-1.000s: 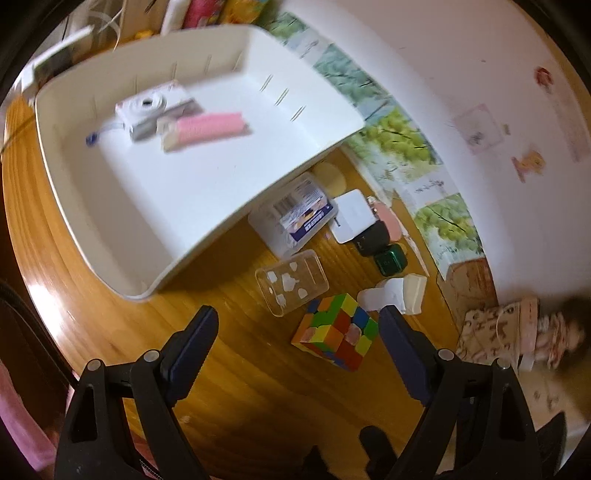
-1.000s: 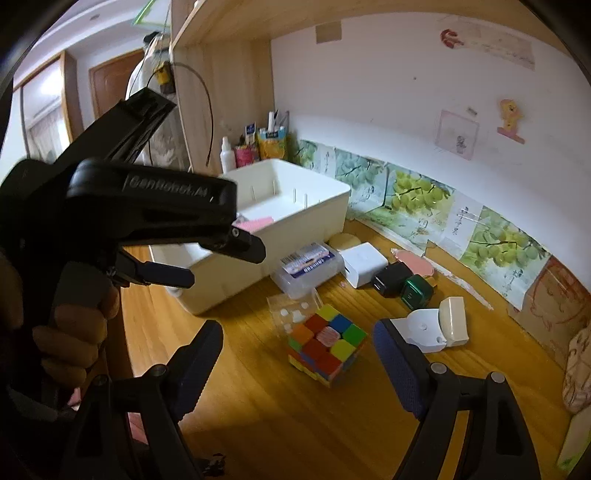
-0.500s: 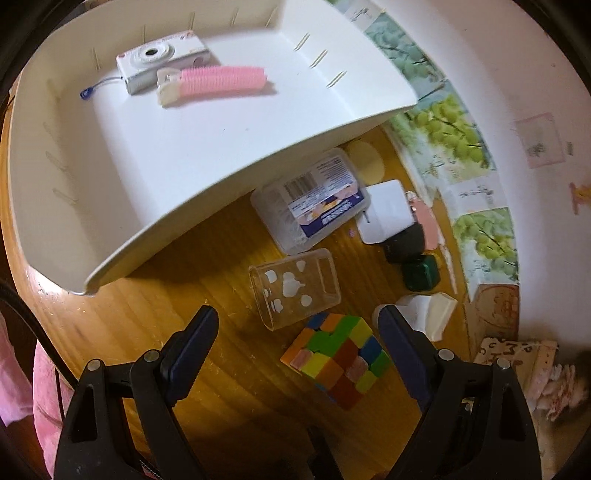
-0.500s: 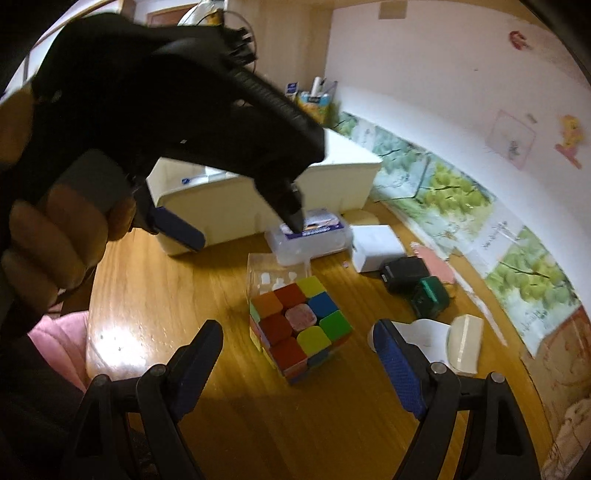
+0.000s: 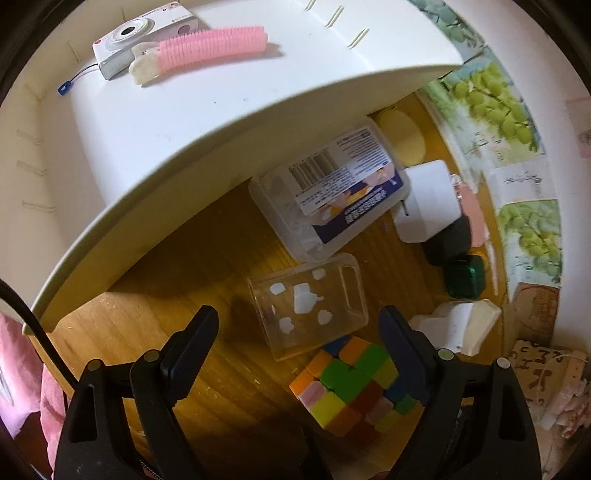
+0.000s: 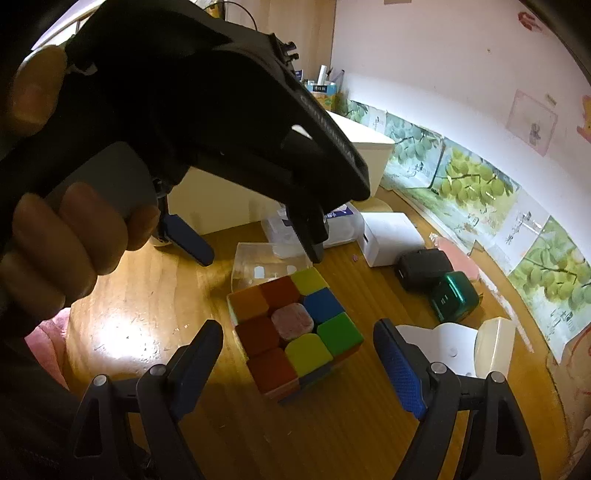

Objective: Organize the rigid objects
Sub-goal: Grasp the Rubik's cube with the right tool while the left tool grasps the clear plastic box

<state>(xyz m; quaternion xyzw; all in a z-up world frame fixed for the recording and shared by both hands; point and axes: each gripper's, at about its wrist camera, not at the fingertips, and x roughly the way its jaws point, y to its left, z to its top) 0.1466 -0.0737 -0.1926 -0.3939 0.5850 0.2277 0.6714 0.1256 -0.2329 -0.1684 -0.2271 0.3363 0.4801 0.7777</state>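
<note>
Both tools have come down toward the tabletop (image 6: 147,314) since the earlier frames, and the multicoloured puzzle cube (image 6: 295,332) now fills more of each view. From the right wrist, the right tool (image 6: 299,363) hangs with its blue-padded jaws spread wide on either side of the cube, pads clear of it and gripping nothing. From the left wrist, the left tool (image 5: 295,343) is likewise wide open and empty; the clear plastic box with white heart stickers (image 5: 308,302) lies between and just beyond its fingers, and the cube (image 5: 351,391) sits near the right-hand finger, partly covered by it.

In the right wrist view the left tool's black body and the hand (image 6: 62,236) holding it block much of the upper left, hiding most of the large white plastic bin (image 6: 369,147) and part of the clear box behind the cube. The bin's near wall (image 5: 184,177) cuts off the tabletop behind it in the left wrist view, and whether the cube touches the clear box cannot be told.

The cube stands flat on the wooden tabletop, scrambled, its top showing orange, red, blue, green and yellow squares around a pale pink centre. Inside the bin lie a small white compact camera (image 5: 140,33) and a pink ribbed hair clip (image 5: 210,46), touching each other.
</note>
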